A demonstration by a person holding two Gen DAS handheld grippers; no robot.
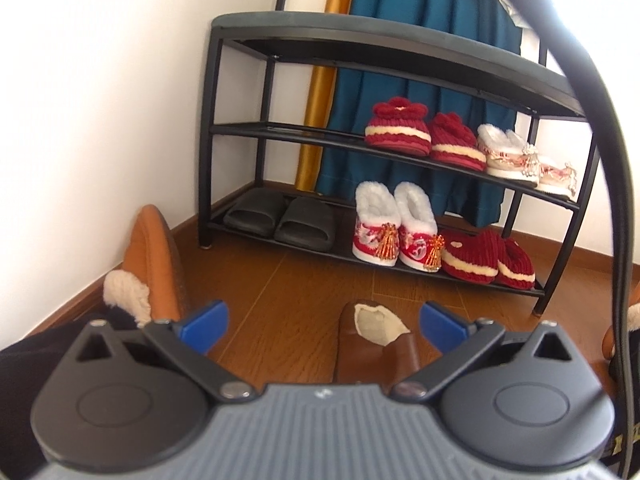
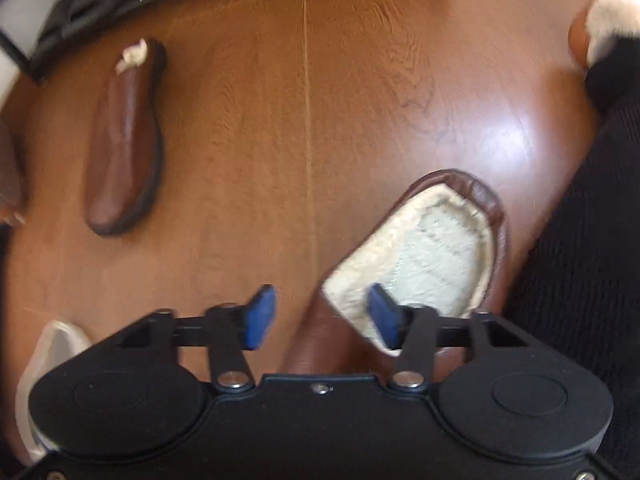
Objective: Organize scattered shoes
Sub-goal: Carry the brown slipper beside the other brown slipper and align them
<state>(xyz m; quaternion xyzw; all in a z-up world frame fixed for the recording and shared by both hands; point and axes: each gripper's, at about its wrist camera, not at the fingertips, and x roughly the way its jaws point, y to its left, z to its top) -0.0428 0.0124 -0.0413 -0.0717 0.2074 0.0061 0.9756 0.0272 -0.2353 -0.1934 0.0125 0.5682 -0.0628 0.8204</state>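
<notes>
A brown leather slipper (image 2: 420, 256) with a cream fleece lining lies on the wood floor right below my right gripper (image 2: 320, 316). The gripper points steeply down. Its right finger sits inside the slipper's mouth and its left finger (image 2: 260, 316) stands outside, with floor showing between that pad and the slipper's edge. A second brown slipper (image 2: 124, 140) lies further off to the left. In the left wrist view my left gripper (image 1: 324, 324) is open and holds nothing, hovering over a brown slipper (image 1: 376, 344) on the floor before the black shoe rack (image 1: 360, 36).
The rack's two shelves hold red knit slippers (image 1: 400, 132), white furry embroidered slippers (image 1: 396, 224) and black slides (image 1: 280, 220). A person's feet in orange fleece slippers (image 1: 148, 256) and a black trouser leg (image 2: 580, 280) flank the area. A white object (image 2: 52, 356) lies bottom left.
</notes>
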